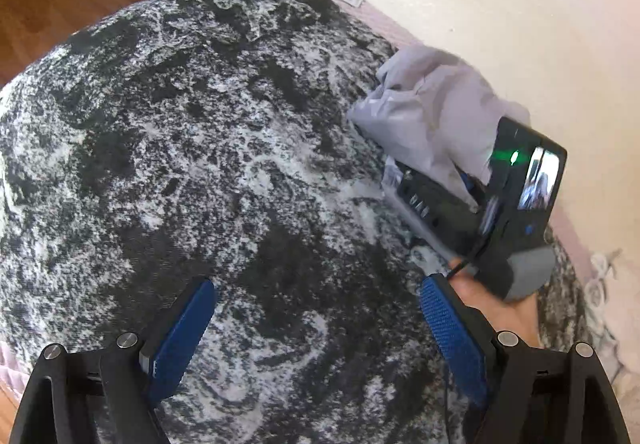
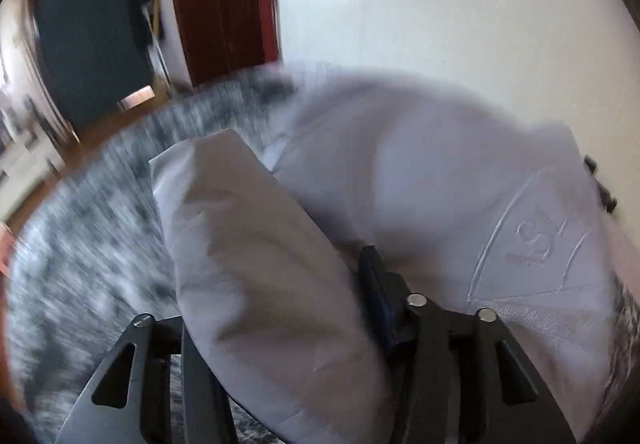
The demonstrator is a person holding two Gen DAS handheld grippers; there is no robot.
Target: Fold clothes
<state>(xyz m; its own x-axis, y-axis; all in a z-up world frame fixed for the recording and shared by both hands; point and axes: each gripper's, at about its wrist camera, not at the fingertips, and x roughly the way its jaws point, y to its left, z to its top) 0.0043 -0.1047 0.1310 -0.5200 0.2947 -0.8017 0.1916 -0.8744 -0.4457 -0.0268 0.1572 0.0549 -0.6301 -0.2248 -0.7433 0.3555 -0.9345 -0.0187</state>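
Black-and-white speckled blanket point(image 1: 208, 148) covers the bed beside a cream wall point(image 1: 500, 4). My left gripper point(image 1: 316, 328) hovers over it with jaws wide apart, holding nothing. My right gripper point(image 2: 280, 308) has its jaws closed on a fold of the grey garment point(image 2: 420, 172), lifted near the wall side of the bed (the view is blurred). I judge the thick bunch could slip out, or the cloth could fall crumpled, because only one side is held.
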